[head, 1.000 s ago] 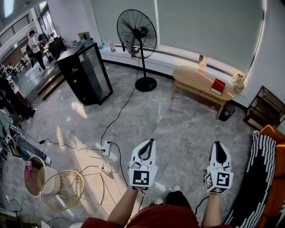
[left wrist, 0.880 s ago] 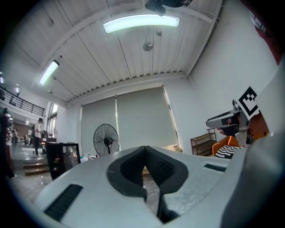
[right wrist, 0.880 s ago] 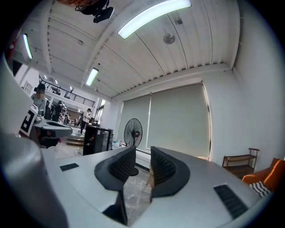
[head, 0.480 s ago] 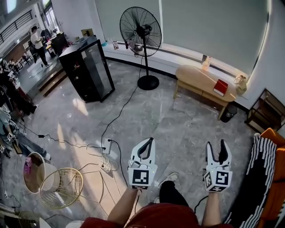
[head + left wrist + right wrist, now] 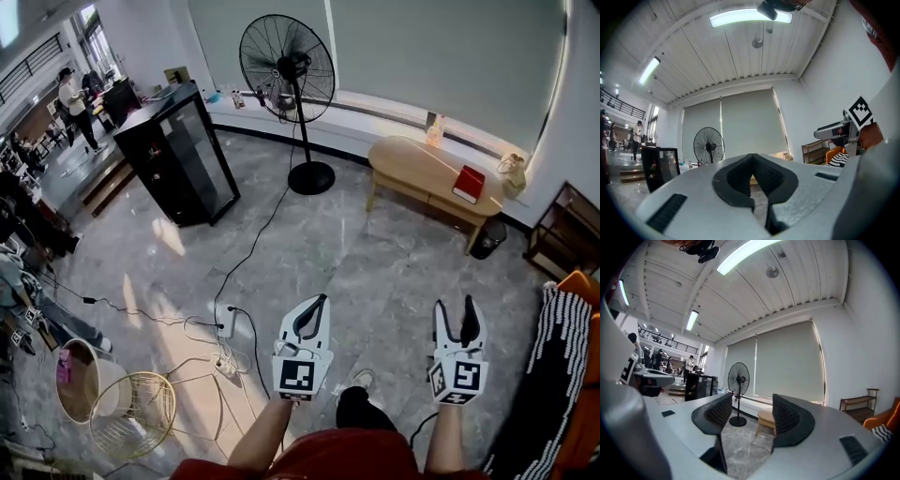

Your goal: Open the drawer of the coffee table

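Note:
The light wooden coffee table point(image 5: 422, 169) stands far off by the window wall, at the upper right of the head view; its drawer is too small to make out. A red book point(image 5: 469, 183) lies on its top. My left gripper point(image 5: 321, 300) is held level over the floor, shut, with nothing in it point(image 5: 752, 157). My right gripper point(image 5: 457, 305) is beside it at the right, its jaws opening wide with nothing between them. Between those jaws, in the right gripper view, the table point(image 5: 765, 417) shows ahead of the gripper point(image 5: 751, 404), several steps away.
A tall standing fan point(image 5: 286, 70) and a black glass cabinet point(image 5: 183, 150) stand at the back left. Cables and a power strip point(image 5: 223, 328) lie on the marble floor beside a wire basket point(image 5: 136, 412). A shelf point(image 5: 562, 230), a black bin point(image 5: 487, 239) and a striped cushion point(image 5: 553, 375) are at the right.
The right gripper's jaws have gone from shut to wide open. Both grippers have moved forward over the floor towards the table. The left gripper has stayed shut.

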### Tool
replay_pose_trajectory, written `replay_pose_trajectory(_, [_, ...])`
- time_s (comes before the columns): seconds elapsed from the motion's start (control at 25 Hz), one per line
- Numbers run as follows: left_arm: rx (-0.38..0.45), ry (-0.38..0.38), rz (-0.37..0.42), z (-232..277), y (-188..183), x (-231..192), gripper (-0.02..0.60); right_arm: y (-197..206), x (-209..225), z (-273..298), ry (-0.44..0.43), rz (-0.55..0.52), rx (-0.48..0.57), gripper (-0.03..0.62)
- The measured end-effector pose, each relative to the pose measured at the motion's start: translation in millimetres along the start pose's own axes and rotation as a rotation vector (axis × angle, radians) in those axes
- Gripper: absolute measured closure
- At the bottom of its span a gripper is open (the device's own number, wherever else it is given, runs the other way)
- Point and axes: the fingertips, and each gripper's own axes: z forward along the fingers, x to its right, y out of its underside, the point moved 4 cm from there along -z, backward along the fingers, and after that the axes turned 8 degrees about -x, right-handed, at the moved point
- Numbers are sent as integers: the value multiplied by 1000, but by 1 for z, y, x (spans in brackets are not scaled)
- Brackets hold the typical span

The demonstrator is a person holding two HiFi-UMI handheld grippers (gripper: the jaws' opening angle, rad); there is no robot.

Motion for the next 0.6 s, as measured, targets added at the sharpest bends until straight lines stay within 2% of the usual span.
replay_pose_trajectory(0.28, [-19, 38, 23, 83, 6, 0, 574, 6, 33, 71, 4, 25, -27, 342])
replay_pose_trajectory(0.6, [-16, 46, 24, 177, 11, 0, 574, 20, 79, 143, 37, 63, -81, 342])
